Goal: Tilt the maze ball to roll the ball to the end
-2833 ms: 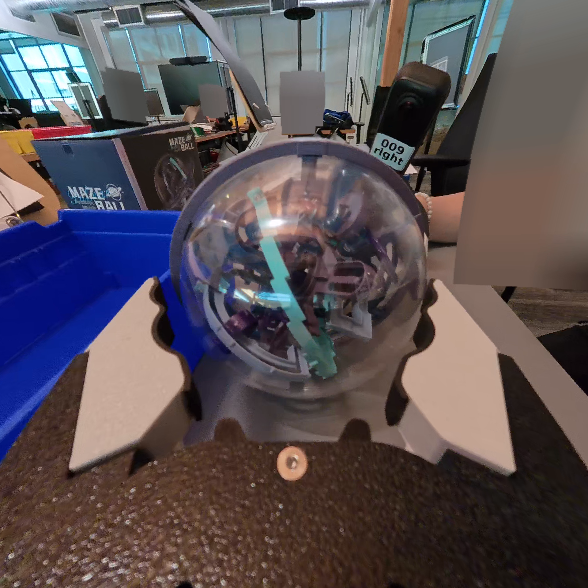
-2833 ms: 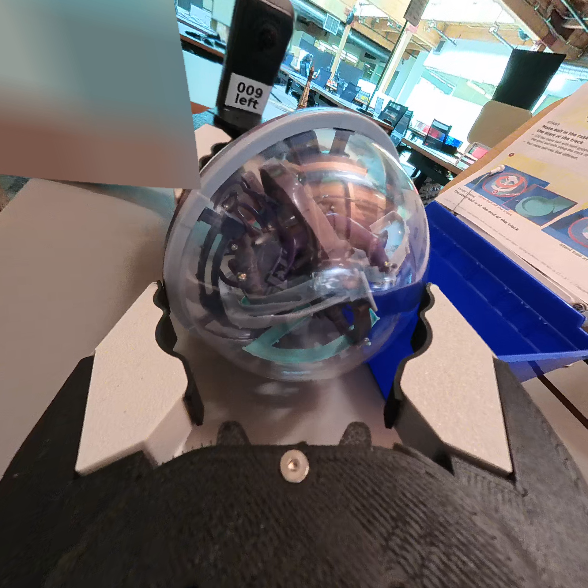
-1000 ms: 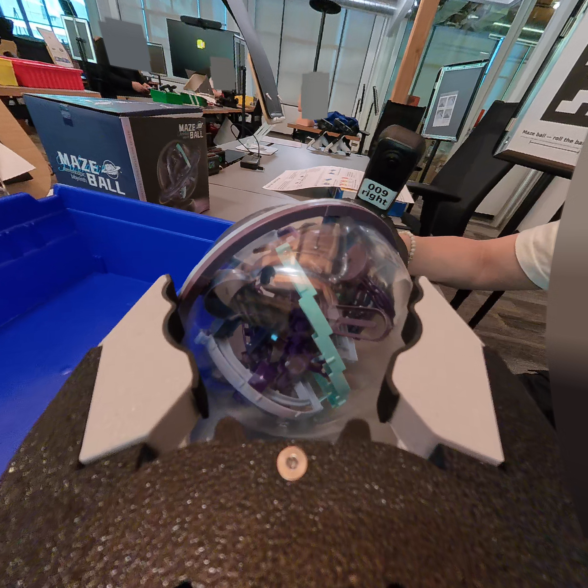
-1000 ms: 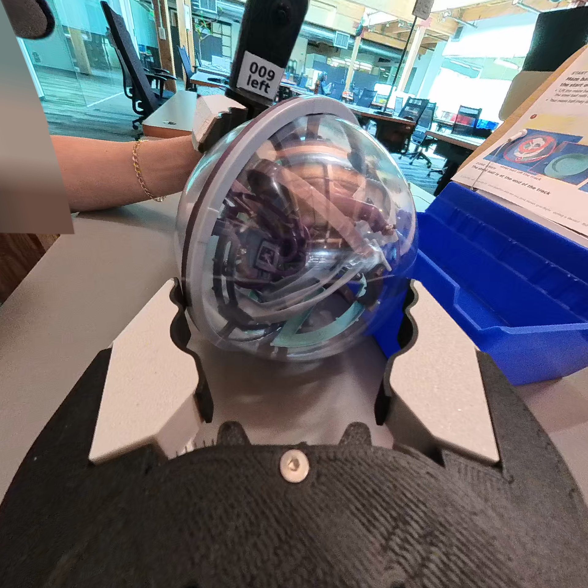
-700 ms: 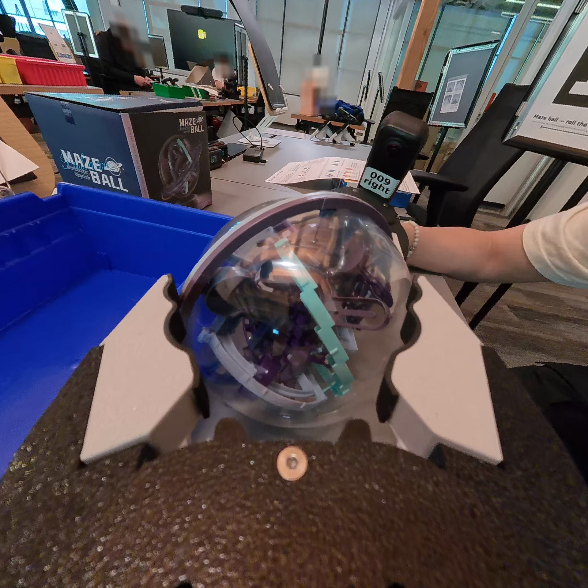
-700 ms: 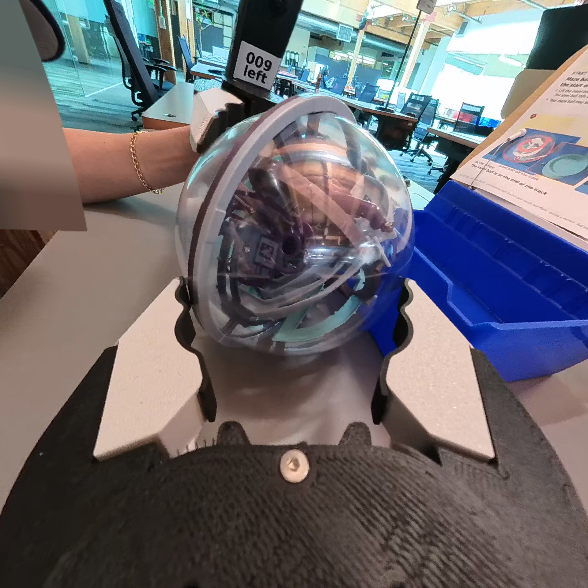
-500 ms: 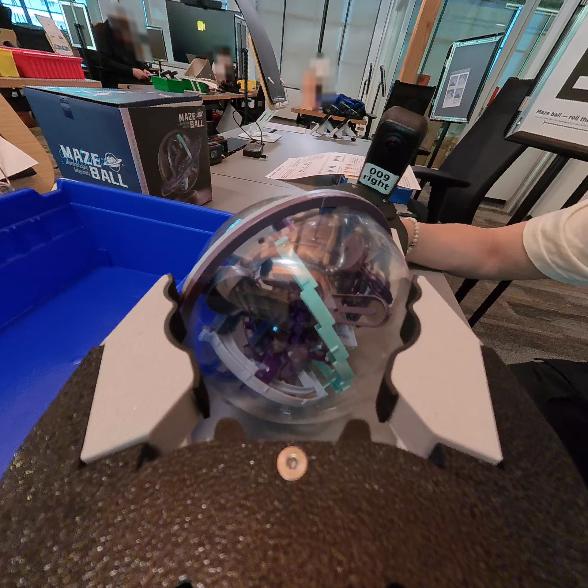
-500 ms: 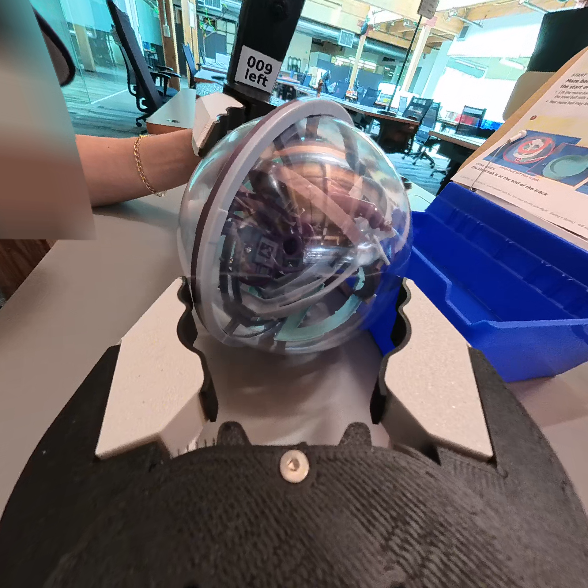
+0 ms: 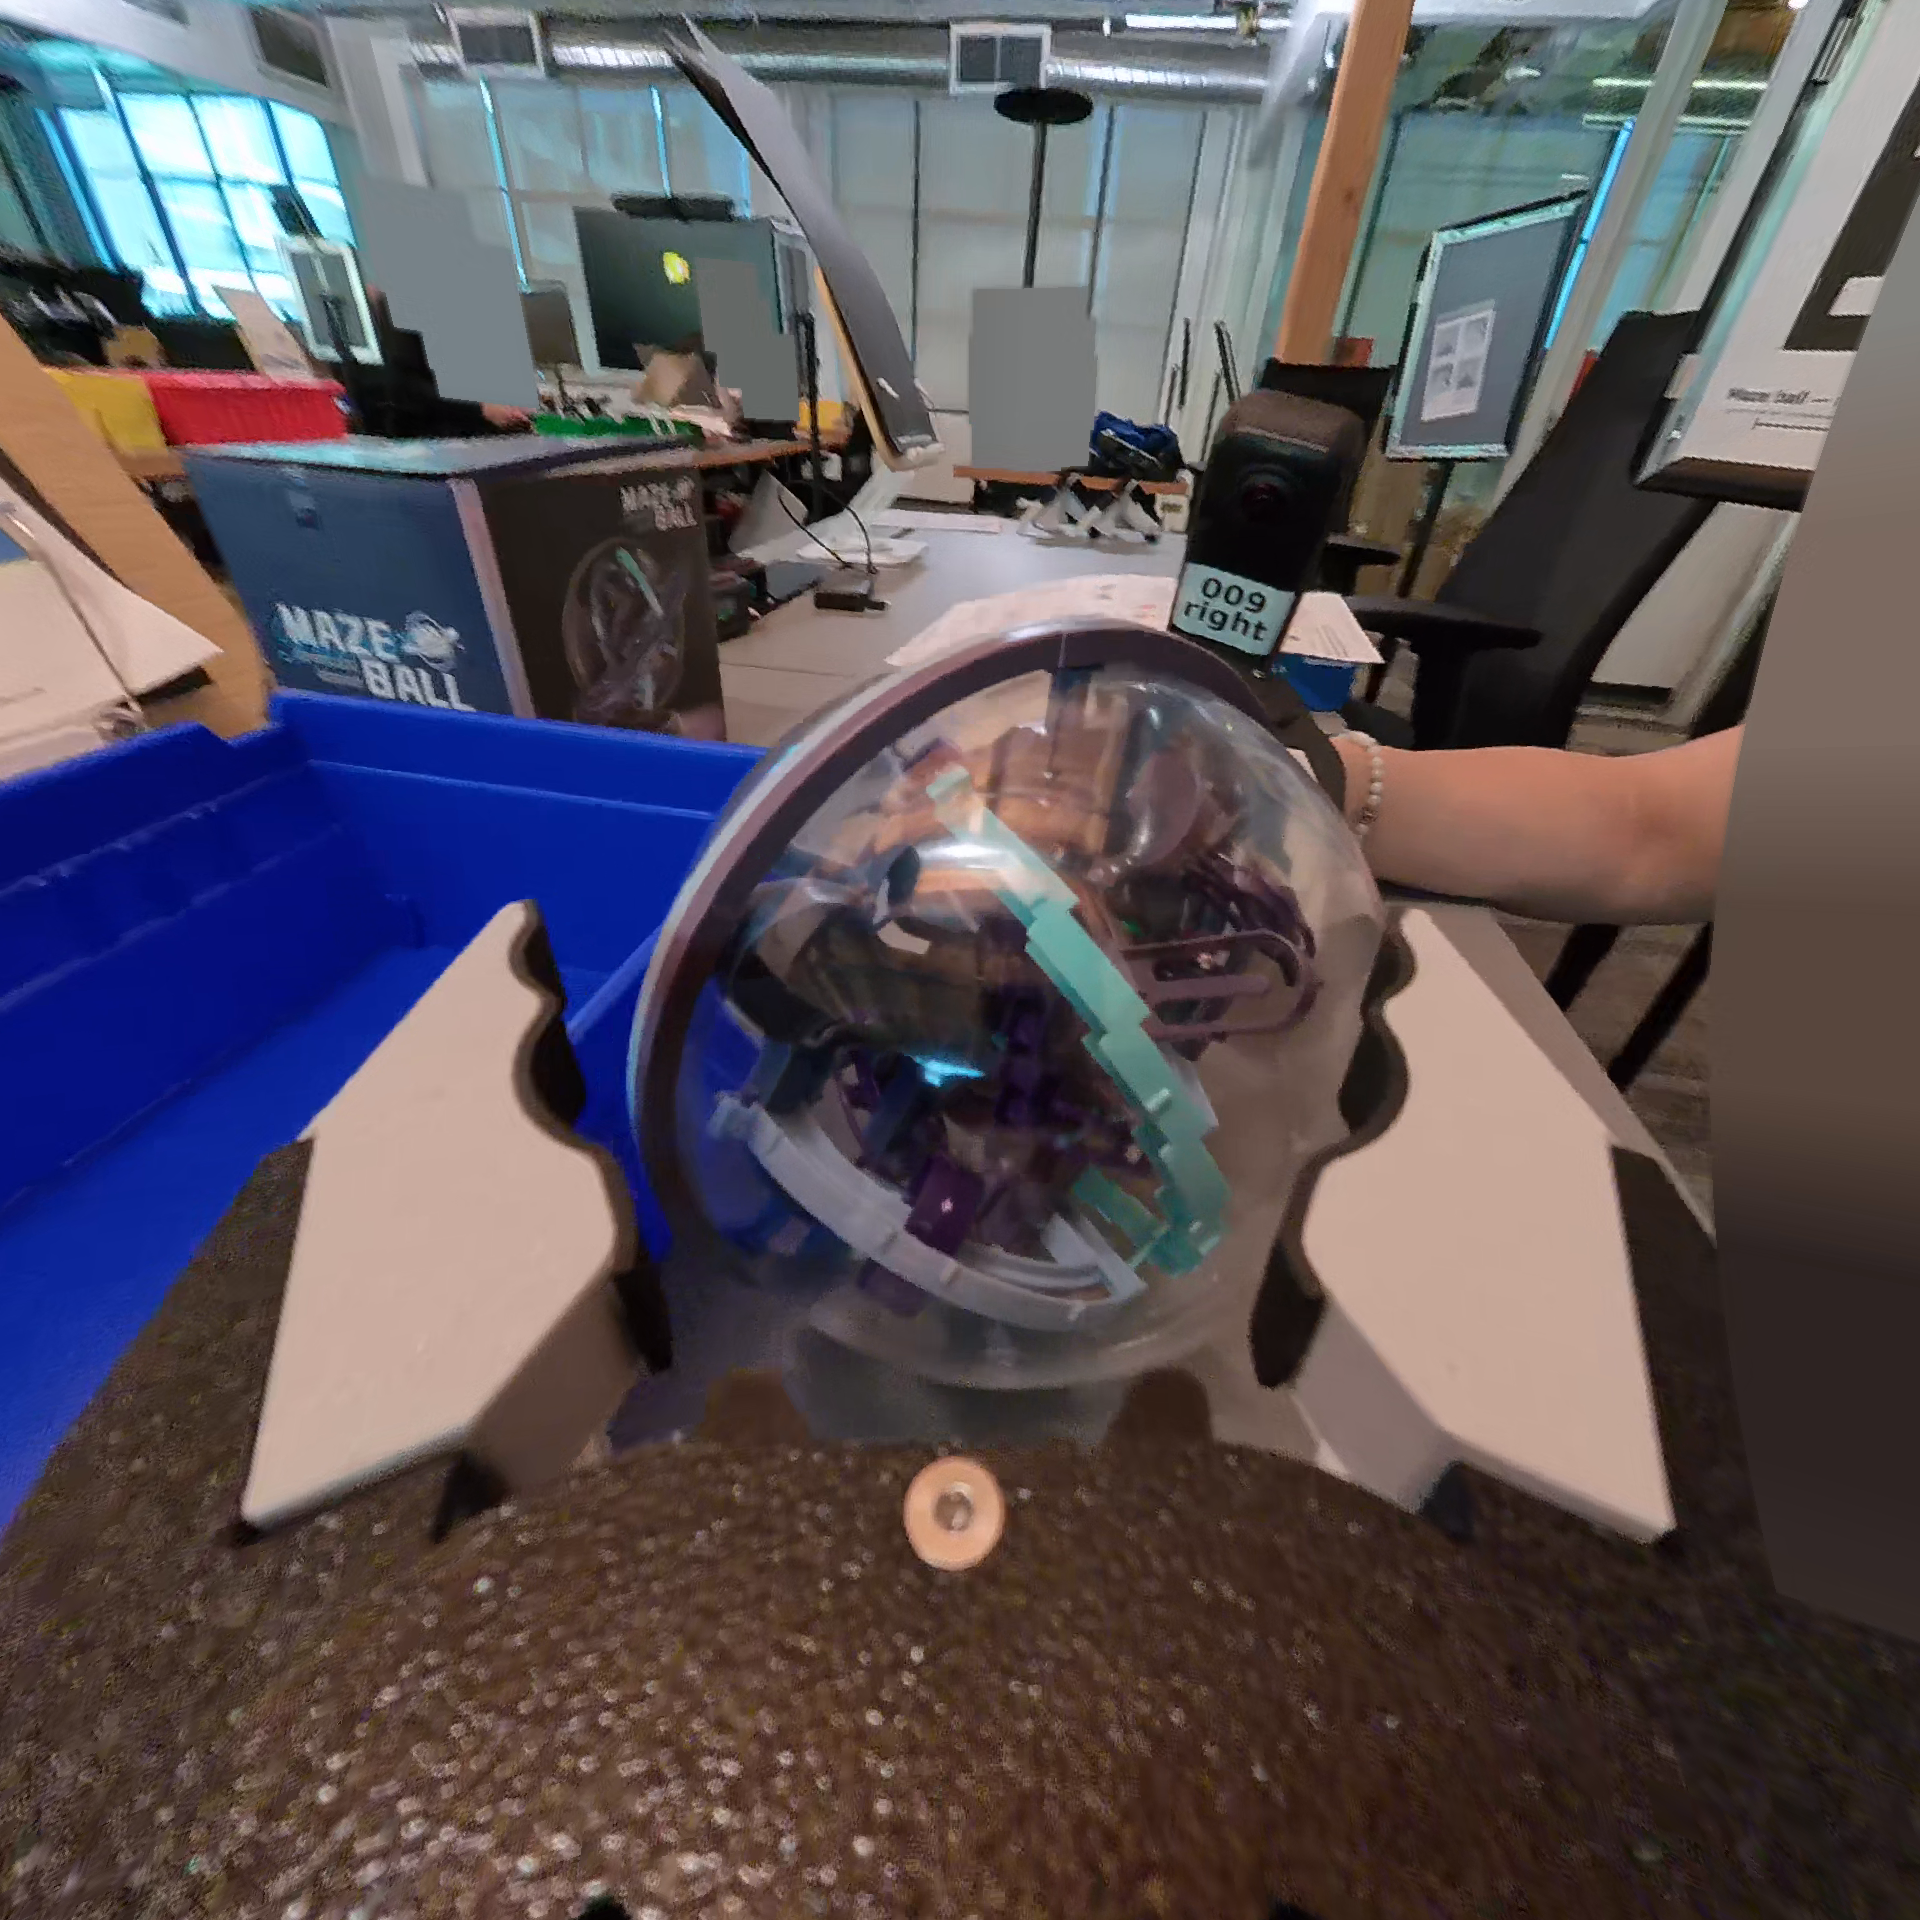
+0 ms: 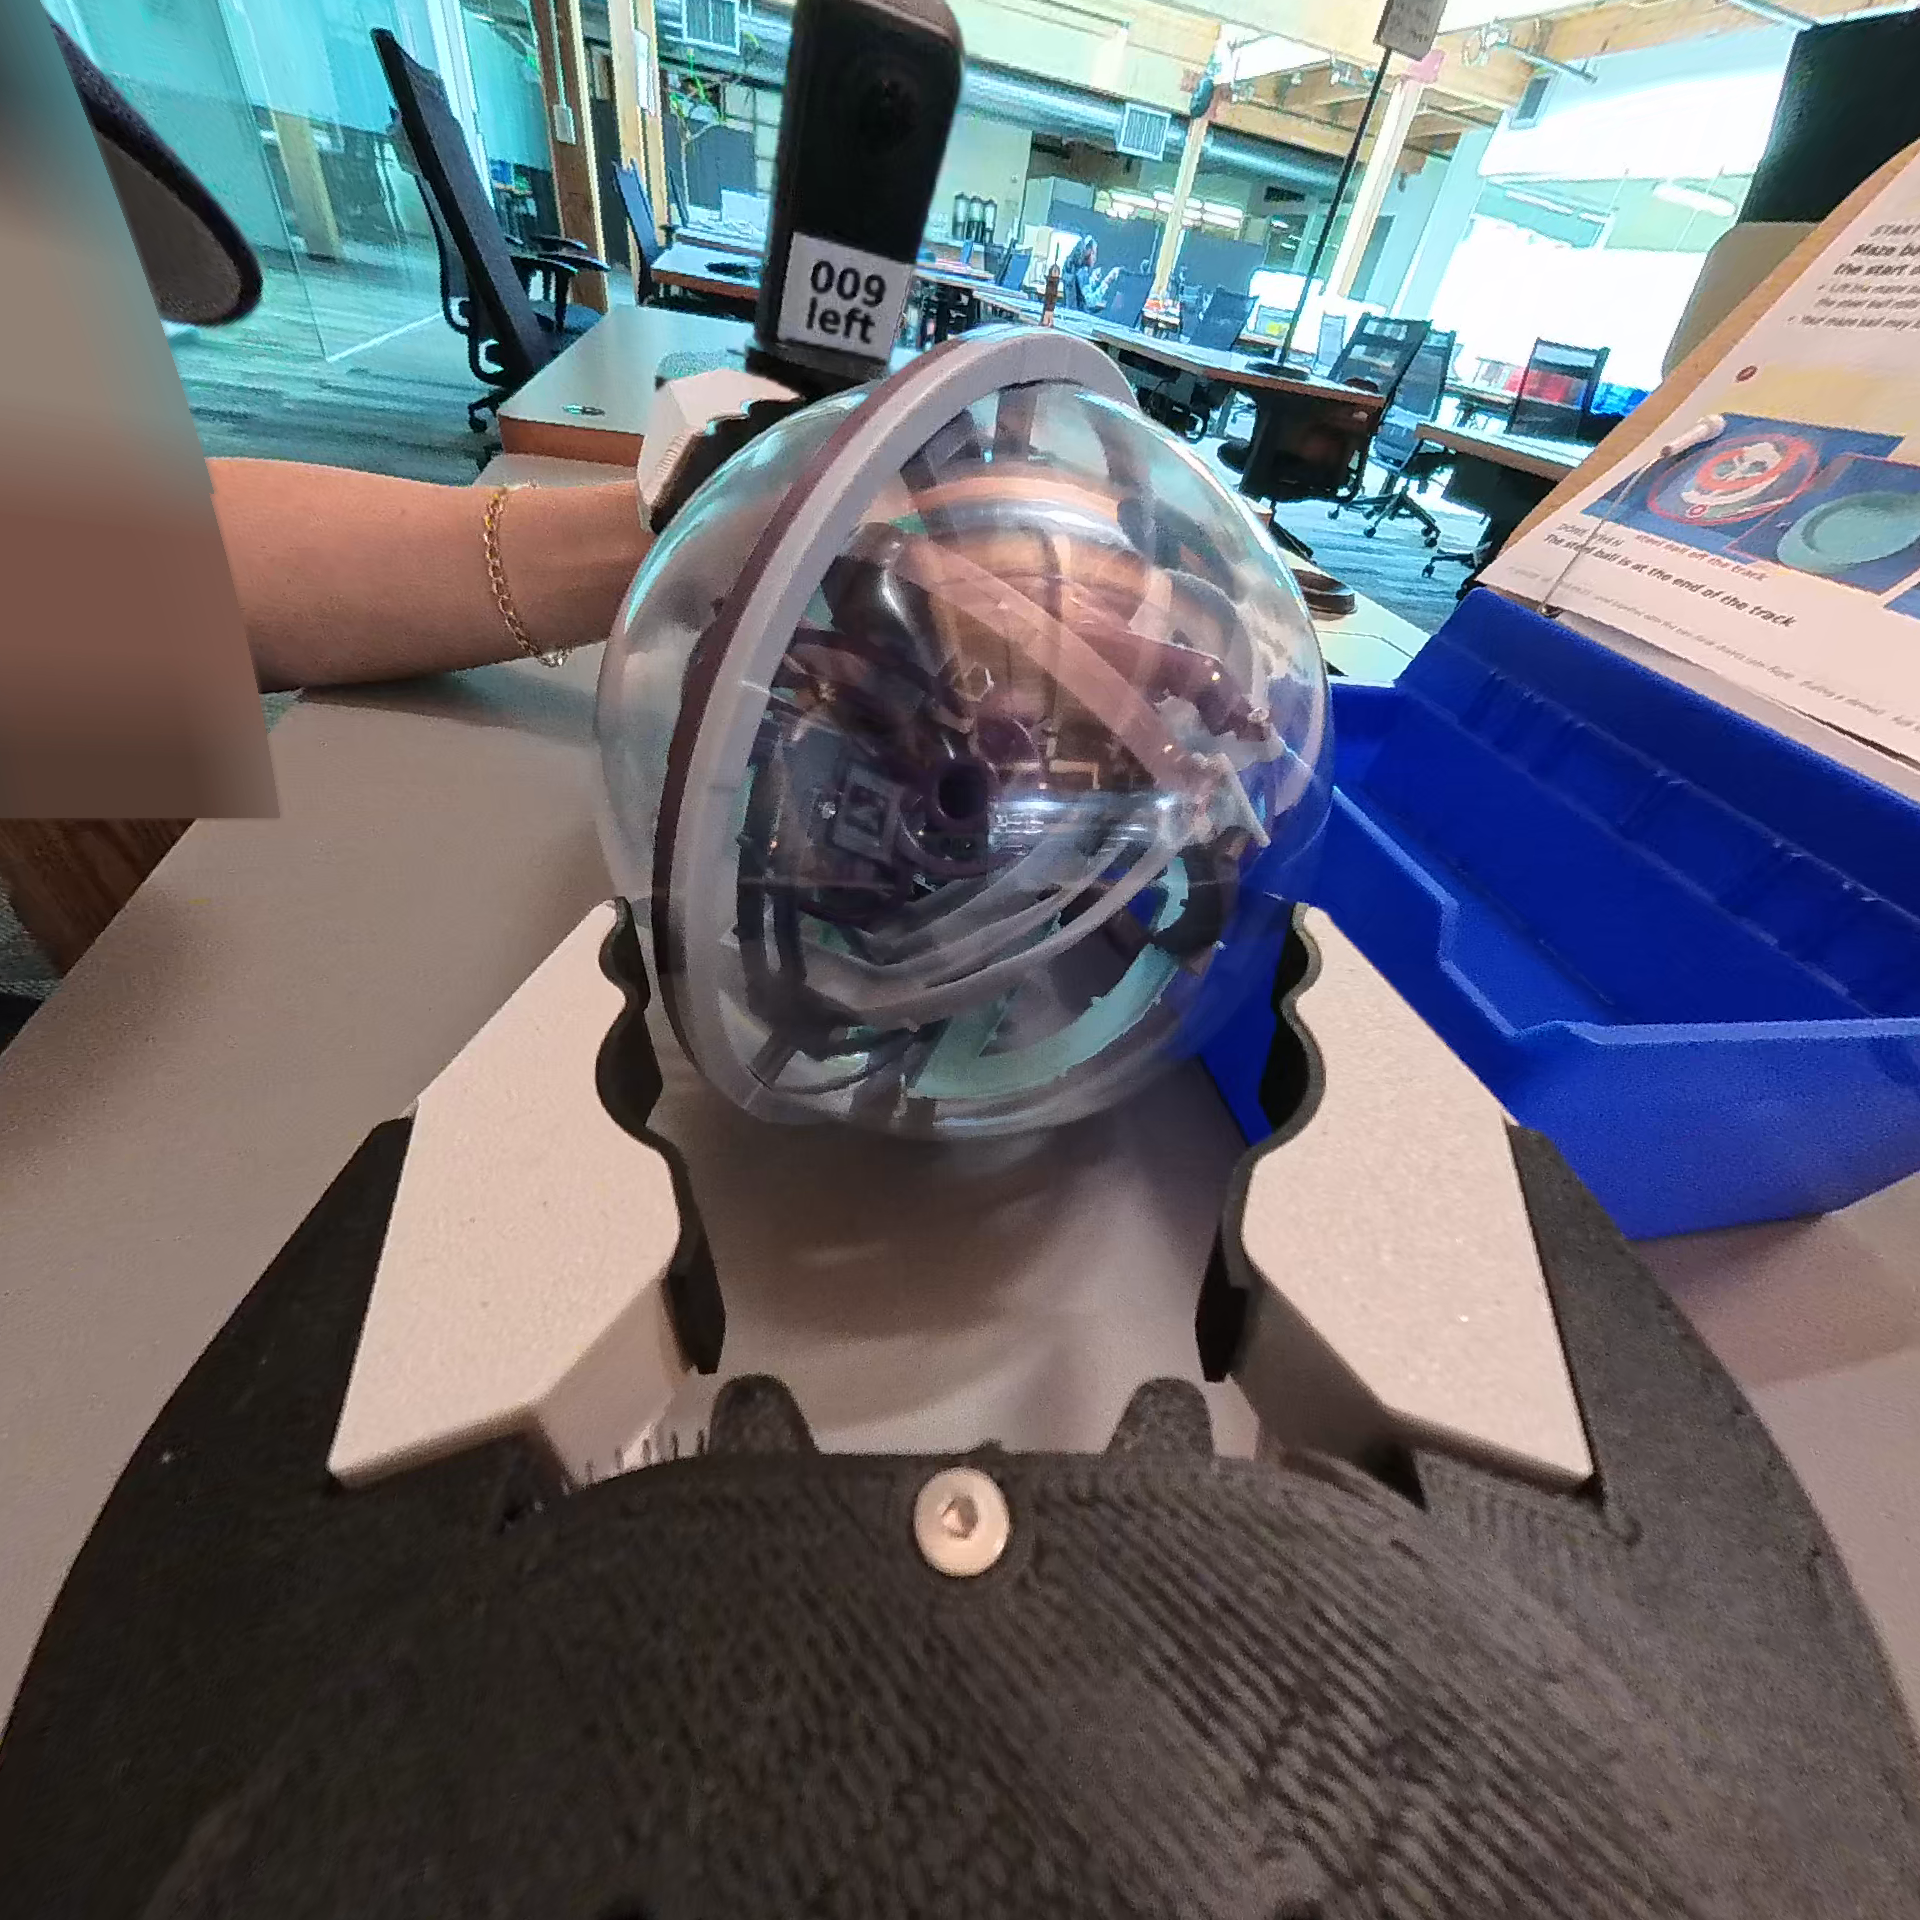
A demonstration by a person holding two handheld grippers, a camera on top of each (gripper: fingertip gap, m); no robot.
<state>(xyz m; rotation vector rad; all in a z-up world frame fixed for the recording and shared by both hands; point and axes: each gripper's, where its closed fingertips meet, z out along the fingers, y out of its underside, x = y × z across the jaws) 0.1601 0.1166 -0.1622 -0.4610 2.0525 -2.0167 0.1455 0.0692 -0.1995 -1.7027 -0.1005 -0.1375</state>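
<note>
Hand-held gripper, left (image 9: pixel 966 1091), and right hand-held gripper (image 10: pixel 951 1029) both clamped on maze ball (image 9: pixel 997 1018), held between them above grey worktop (image 10: pixel 312 935), just beside blue bin (image 9: pixel 260 935). Seam ring noted steeper than a second ago: sphere rotated, tilt in progress. Teal track (image 9: pixel 1122 1060) now slanted downward. Small ball not discernible inside; progress toward end cannot be judged.

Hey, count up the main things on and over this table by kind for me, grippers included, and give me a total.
Maze ball: 1
Blue bin: 1
Maze ball box: 1
Instruction sheet: 1
Grippers: 2, left and right, jaws of each on either side of the ball
Total: 6
</note>
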